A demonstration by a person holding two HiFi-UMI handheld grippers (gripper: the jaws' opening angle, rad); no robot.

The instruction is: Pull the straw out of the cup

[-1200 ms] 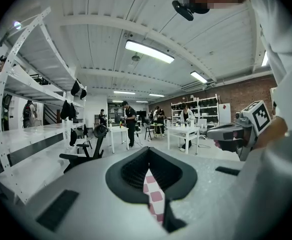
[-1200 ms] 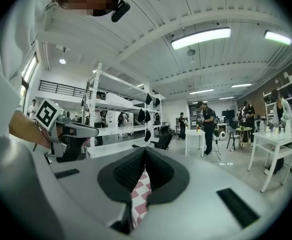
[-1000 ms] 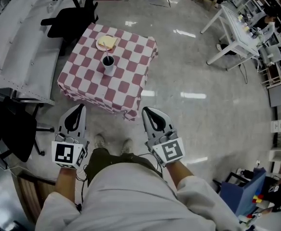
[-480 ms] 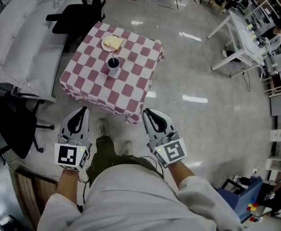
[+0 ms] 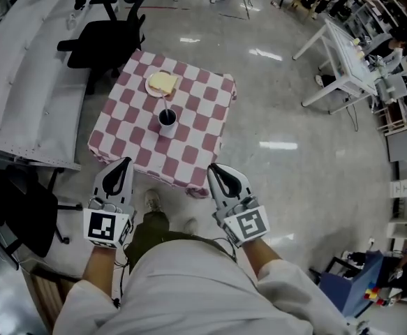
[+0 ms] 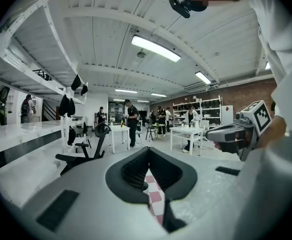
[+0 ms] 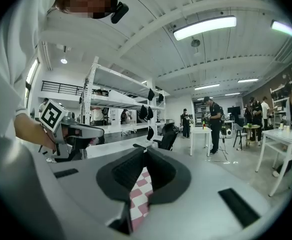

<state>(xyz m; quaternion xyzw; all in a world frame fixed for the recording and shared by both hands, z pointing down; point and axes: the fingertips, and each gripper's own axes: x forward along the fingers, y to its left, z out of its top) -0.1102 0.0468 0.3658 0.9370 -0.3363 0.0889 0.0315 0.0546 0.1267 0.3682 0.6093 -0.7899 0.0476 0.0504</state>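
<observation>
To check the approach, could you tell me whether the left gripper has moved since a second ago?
Yes: the left gripper has come toward the checkered table; its tip now nears the table's edge.

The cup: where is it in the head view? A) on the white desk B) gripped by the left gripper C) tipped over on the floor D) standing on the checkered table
D: the cup stands upright on the checkered table, with nothing touching it.

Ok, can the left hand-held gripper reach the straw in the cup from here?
Probably not yet: the left hand-held gripper sits at the near edge of the table, short of the cup and straw mid-table. Nothing stands between them, so stepping closer should do it.
</observation>
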